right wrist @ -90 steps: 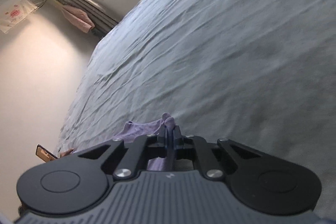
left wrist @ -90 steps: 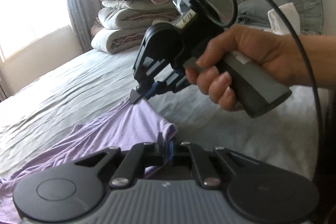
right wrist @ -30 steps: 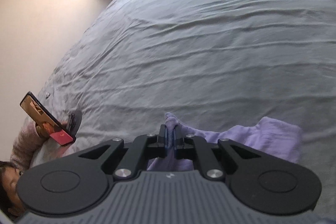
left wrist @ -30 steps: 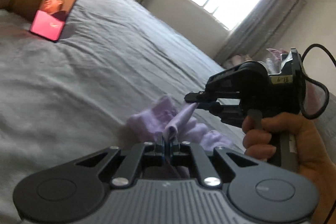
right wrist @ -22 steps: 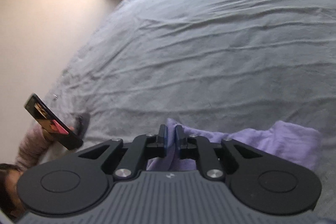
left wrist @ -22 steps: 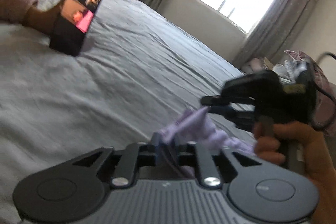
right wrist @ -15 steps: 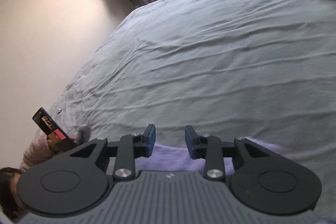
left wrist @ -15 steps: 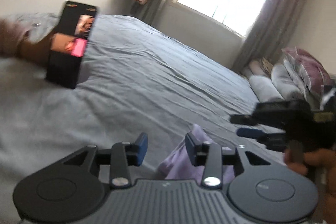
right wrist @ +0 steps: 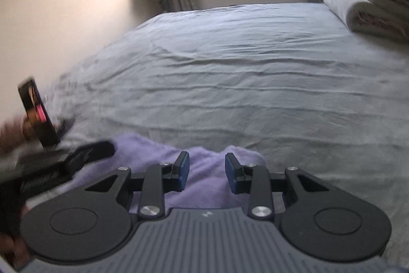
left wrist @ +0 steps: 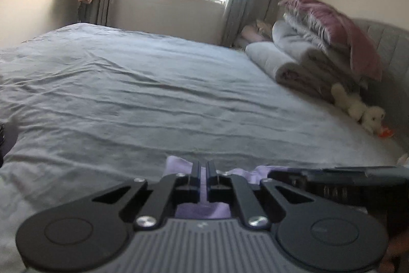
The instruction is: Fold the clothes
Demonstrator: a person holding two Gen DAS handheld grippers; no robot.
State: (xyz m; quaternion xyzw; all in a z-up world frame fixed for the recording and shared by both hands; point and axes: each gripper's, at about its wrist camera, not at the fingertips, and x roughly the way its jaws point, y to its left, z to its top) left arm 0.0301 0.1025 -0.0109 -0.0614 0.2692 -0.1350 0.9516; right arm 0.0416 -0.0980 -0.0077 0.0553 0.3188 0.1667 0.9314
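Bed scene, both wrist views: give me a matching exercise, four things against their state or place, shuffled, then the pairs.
Things:
1. left gripper
2. right gripper
3. purple garment
4. plush toy

States or places:
A. jaws wide apart, holding nothing
B. lying bunched on the grey bed sheet
C. jaws nearly together, with purple cloth between them
D. beside the stack of folded bedding at the headboard

Pairs: 1-C, 2-A, 3-B, 4-D

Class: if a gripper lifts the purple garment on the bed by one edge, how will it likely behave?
The purple garment will probably droop and bunch, since it already lies in soft humps on the bed. It looks thin, so likely light. Its folds may shift out of place.
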